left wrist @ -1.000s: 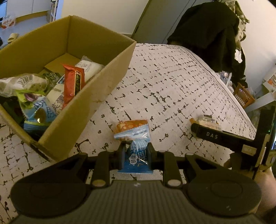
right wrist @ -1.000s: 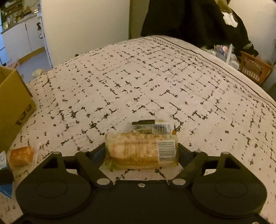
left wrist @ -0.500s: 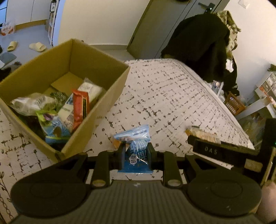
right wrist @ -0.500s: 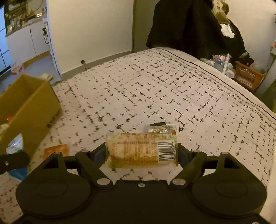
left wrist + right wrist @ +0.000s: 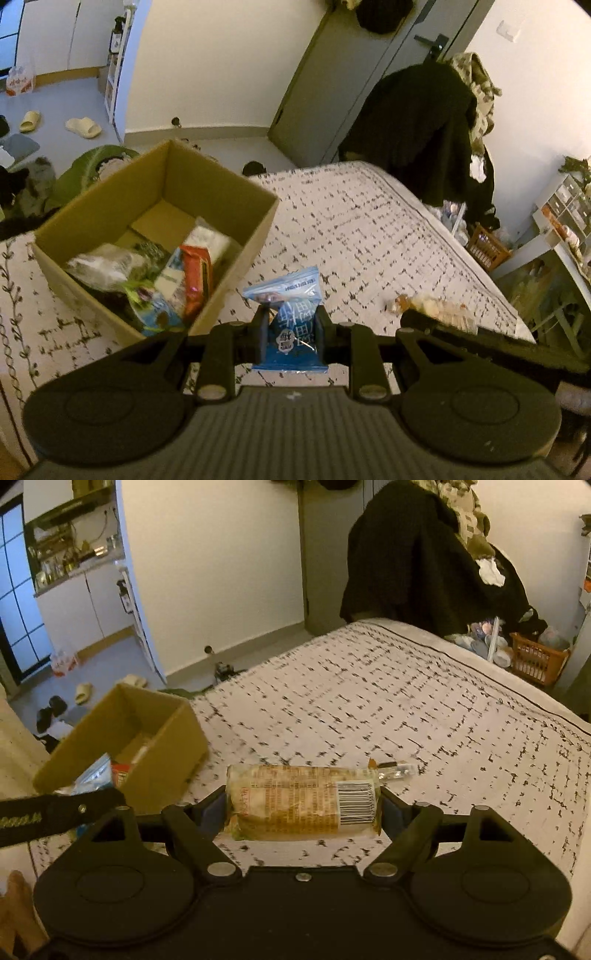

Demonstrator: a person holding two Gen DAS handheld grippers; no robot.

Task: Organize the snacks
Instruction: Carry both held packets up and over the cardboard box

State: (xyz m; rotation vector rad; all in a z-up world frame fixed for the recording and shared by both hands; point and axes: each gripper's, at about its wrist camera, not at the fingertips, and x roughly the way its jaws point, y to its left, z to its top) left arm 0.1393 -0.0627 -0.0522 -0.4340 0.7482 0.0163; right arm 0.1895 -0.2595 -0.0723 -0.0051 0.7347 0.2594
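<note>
My left gripper [image 5: 290, 325] is shut on a small blue snack packet [image 5: 291, 317], held up in the air to the right of an open cardboard box [image 5: 236, 195] that holds several snack packs. My right gripper [image 5: 303, 805] is shut on a long yellowish wrapped snack [image 5: 301, 801] with a barcode, gripped across its length above the patterned bed [image 5: 406, 701]. That snack and the right gripper also show at the right of the left wrist view [image 5: 439, 308]. The box [image 5: 166, 734] lies left of the right gripper. A small clear wrapper [image 5: 397, 770] lies on the bed behind the wrapped snack.
The box sits on the bed's left part near its edge. Dark clothes [image 5: 424, 125] hang beyond the bed's far end, beside a door [image 5: 354, 74]. An orange basket [image 5: 537, 659] stands on the floor at right. Slippers [image 5: 83, 127] lie on the floor at left.
Both grippers have risen with their snacks, so the bed and box look smaller and lower. The orange packet that lay under the blue one is now out of sight.
</note>
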